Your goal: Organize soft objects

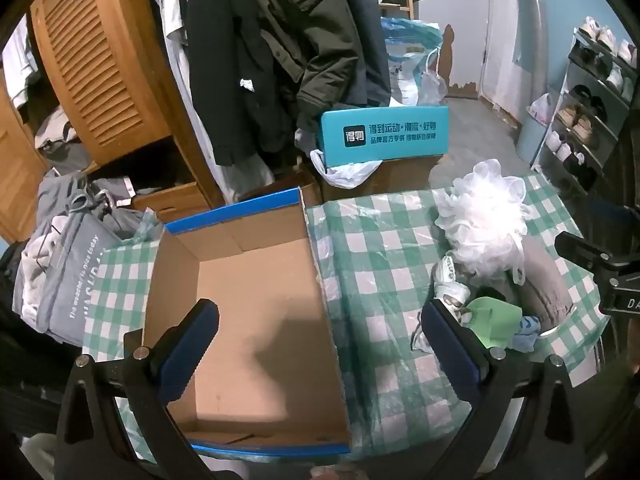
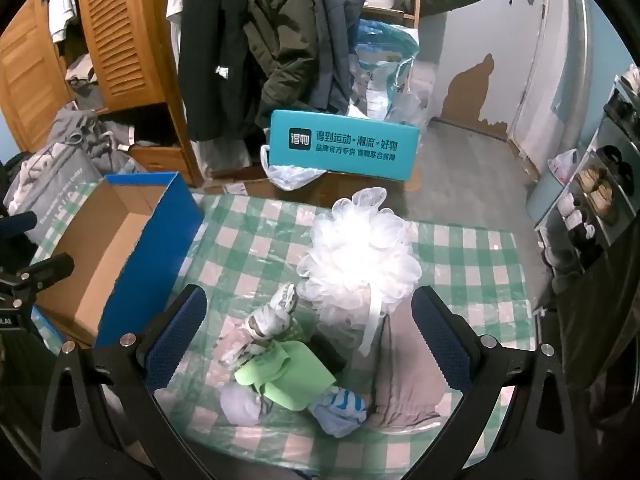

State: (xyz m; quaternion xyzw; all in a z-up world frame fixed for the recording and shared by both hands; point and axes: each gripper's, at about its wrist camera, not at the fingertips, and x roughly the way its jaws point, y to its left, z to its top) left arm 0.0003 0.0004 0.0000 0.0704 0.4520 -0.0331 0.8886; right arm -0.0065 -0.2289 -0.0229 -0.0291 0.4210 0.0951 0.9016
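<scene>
An empty blue-edged cardboard box point(image 1: 256, 320) point(image 2: 100, 264) sits on the left of the green checked table point(image 1: 380, 248) point(image 2: 248, 232). A pile of soft things lies to its right: a white mesh bath pouf point(image 2: 360, 264) point(image 1: 484, 224), a grey-brown folded cloth point(image 2: 404, 380) point(image 1: 544, 284), a green cloth point(image 2: 288, 376) point(image 1: 496, 320), a patterned white sock point(image 2: 272, 316) and a blue-white sock point(image 2: 340, 408). My left gripper point(image 1: 320, 344) is open over the box's right wall. My right gripper point(image 2: 310, 324) is open, its fingers on either side of the pile.
A teal printed box point(image 1: 384, 132) point(image 2: 344, 148) stands on a carton behind the table. Coats point(image 1: 280, 40) hang at the back, beside a wooden louvred wardrobe point(image 1: 96, 64). A grey bag of laundry point(image 1: 64, 272) is at the left, and a shoe rack point(image 1: 588, 104) at the right.
</scene>
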